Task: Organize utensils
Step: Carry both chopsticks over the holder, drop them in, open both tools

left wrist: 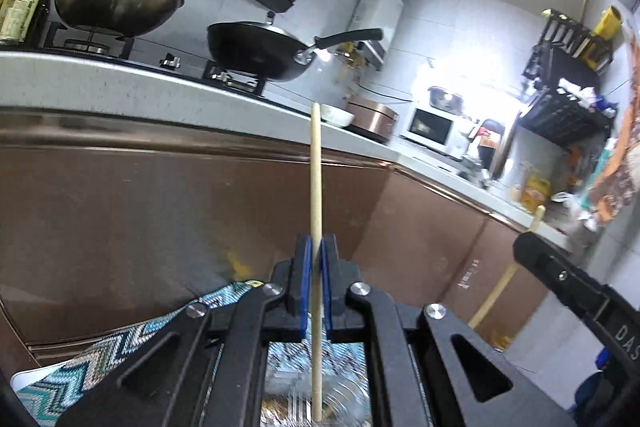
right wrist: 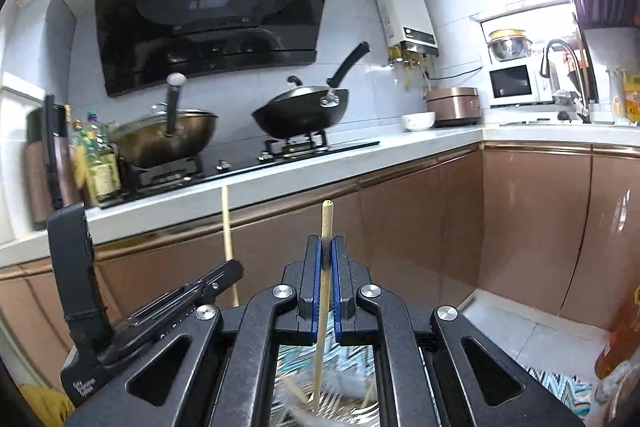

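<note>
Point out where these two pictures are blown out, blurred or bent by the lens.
Left wrist view: window light washes out the wall above the microwave; the countertop edge bows from fisheye; the patterned cloth below the left gripper smears. Right wrist view: glare around the window sill; blur beneath the chopstick; the oil bottles look soft.

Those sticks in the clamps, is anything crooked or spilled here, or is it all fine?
Nothing spilled or broken. Each gripper is shut on one chopstick: the left gripper holds its chopstick upright, the right gripper holds its chopstick slightly tilted. The only oddity: both woks on the stove look tipped, which is probably the fisheye lens.
</note>
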`<state>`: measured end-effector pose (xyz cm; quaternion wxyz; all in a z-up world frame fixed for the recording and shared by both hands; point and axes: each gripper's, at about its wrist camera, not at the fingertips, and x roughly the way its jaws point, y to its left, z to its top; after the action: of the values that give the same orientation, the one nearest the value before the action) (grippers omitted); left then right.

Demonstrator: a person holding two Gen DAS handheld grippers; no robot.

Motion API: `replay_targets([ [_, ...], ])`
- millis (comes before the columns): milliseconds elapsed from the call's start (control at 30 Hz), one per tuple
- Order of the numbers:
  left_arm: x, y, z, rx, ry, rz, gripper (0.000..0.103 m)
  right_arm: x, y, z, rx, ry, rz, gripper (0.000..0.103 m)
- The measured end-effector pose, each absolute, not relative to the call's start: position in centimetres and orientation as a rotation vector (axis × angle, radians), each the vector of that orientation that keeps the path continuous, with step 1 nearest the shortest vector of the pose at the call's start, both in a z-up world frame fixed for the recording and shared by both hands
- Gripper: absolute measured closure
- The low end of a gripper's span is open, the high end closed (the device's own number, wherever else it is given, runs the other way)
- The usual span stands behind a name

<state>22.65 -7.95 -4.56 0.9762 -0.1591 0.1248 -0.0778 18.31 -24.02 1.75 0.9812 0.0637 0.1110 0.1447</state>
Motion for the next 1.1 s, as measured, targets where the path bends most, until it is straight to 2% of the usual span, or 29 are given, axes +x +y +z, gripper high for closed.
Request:
replay_targets([
  [333,25.2,-10.8,-10.9,-0.262,0.284,-0.098,0.098,21.4,-24.4,-5.6,0.082,0.283,0.22,0.098],
  [500,24.5,-10.9,-12.0,-0.262,0.305,-0.092,0.094,21.1,-24.7,-7.5,0.089,0.329,0.211,0.095],
  [600,23.6,-10.8,-11.8,-0.26,0.314,-0.105,0.085,20.3,-24.7,-7.6,0.093,0.343,0.209,0.086],
  [833,19.3,-9.4,-9.3,-0.267,0.3,-0.104,0.076,17.2,-25.0,-6.3,0.122,0.34,0.193,0.084],
  [933,17.4,-8.8,-8.0,-0.258,0.302,-0.093,0.068,15.3,-25.1,-5.3,0.129,0.333,0.184,0.08],
  [1100,13.6,-7.4,-6.2,-0.246,0.312,-0.082,0.066,12.1,-24.9,-4.2,0.141,0.352,0.165,0.076],
])
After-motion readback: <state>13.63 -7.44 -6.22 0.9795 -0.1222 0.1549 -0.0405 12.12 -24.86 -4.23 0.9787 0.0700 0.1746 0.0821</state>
